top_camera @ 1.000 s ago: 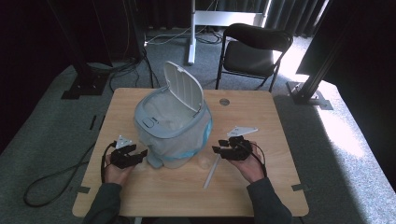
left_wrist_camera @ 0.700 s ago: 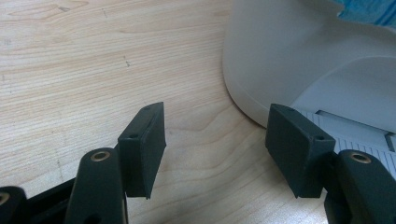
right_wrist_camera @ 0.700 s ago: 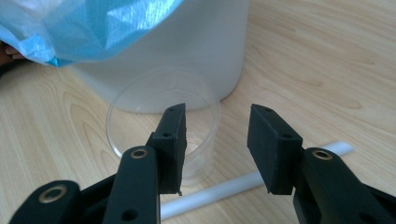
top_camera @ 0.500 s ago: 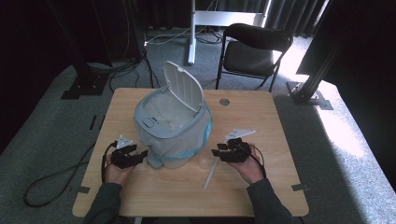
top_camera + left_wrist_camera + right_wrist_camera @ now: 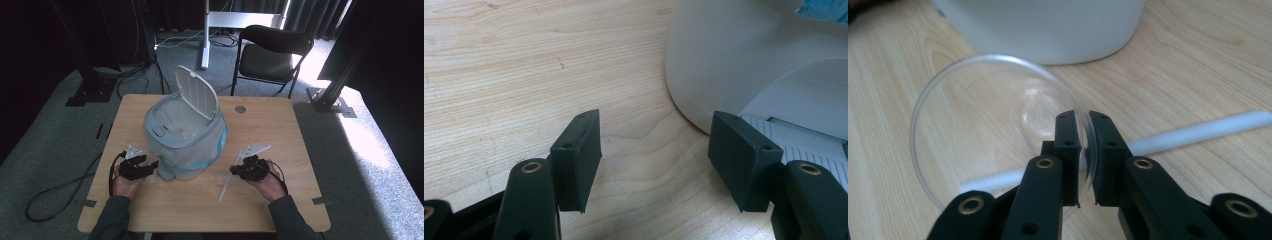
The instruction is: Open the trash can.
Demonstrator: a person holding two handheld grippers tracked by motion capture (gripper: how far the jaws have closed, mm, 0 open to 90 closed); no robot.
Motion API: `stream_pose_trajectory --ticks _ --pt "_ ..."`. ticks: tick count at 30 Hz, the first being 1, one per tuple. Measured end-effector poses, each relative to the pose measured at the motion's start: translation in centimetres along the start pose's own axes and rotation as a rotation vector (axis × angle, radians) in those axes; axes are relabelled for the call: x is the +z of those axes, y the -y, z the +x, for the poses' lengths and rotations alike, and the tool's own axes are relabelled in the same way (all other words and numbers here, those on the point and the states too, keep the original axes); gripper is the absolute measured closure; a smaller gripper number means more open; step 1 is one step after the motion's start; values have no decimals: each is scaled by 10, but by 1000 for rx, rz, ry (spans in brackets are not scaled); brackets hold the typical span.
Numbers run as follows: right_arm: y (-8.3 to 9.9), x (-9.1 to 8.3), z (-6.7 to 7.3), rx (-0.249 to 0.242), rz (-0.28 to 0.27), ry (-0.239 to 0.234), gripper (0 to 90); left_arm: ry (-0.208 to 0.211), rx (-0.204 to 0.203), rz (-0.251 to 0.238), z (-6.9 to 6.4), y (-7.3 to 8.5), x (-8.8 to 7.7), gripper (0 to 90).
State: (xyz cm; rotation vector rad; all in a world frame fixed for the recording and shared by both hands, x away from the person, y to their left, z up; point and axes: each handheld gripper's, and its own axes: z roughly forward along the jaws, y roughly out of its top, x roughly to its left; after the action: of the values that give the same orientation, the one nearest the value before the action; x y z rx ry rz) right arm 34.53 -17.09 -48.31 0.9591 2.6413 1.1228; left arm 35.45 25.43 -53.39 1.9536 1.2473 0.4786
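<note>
No text, label, brand, number or sign can be read in any of the views. The white bin (image 5: 185, 132), the clear lid (image 5: 998, 130), the wooden table (image 5: 280, 130) and the black tools carry no lettering that shows.

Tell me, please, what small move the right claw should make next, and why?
Probably lift the cup a little off the table. The right claw has just been closing and now pinches the clear cup's rim, with a white straw lying behind it. The bin stands nearby with its lid open, the likely destination.
</note>
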Motion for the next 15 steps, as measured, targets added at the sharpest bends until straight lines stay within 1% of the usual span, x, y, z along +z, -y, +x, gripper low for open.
stream_pose_trajectory --ticks 3,6,11,15 --pt "1 0 1 -8 1 -13 859 -1 -1 -1 0 0 0 383" --pt "1 -2 1 -11 -12 -8 861 -2 -2 -2 0 0 -1 383" --pt "2 -7 -2 9 -47 7 861 -5 1 1 0 0 -1 383" --pt "4 -12 -4 13 -65 18 861 -4 4 4 -1 0 0 382"
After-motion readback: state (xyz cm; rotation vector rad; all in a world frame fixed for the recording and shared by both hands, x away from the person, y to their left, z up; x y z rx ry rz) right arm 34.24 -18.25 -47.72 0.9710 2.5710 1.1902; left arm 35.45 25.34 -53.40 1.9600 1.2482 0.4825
